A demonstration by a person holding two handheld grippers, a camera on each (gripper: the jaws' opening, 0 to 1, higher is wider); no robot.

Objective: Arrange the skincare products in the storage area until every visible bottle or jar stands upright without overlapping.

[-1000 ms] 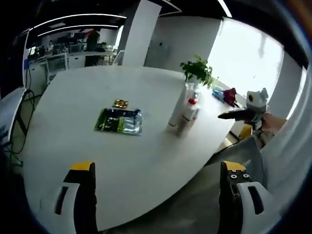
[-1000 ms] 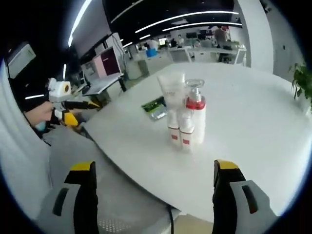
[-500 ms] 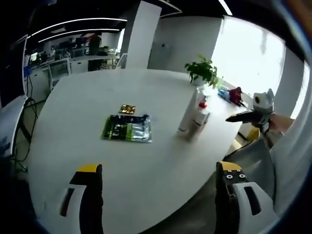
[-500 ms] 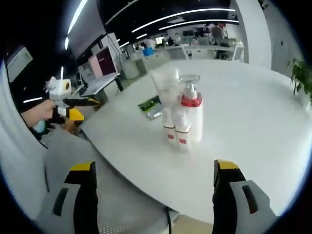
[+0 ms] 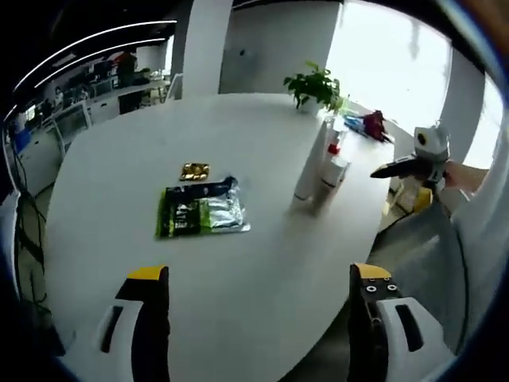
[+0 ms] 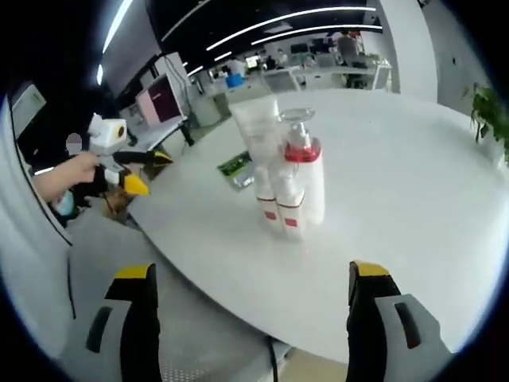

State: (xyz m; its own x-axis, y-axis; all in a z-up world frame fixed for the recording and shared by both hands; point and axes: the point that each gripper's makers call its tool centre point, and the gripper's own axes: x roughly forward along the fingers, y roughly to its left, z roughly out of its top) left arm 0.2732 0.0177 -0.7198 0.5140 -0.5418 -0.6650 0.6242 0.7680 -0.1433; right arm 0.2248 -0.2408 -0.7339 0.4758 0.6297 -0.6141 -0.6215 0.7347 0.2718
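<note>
A large round white desk (image 5: 262,263) fills the middle of the left gripper view. At upper centre a broad white column (image 5: 203,48) rises, with a bright window (image 5: 390,64) to its right and a potted plant (image 5: 316,86) in front of the glass. Ceiling light strips (image 6: 262,20) curve across the dark top of the right gripper view, above rows of office workstations (image 6: 318,76) and what looks like a pink-lit monitor (image 6: 155,103). Grey floor (image 6: 199,334) shows at lower centre.

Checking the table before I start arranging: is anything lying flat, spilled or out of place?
Nothing is spilled. The skincare bottles stand upright but bunched tightly together, so they overlap. A green packet and a small gold item lie flat on the white table, apart from the bottles. Both grippers hang open.
</note>
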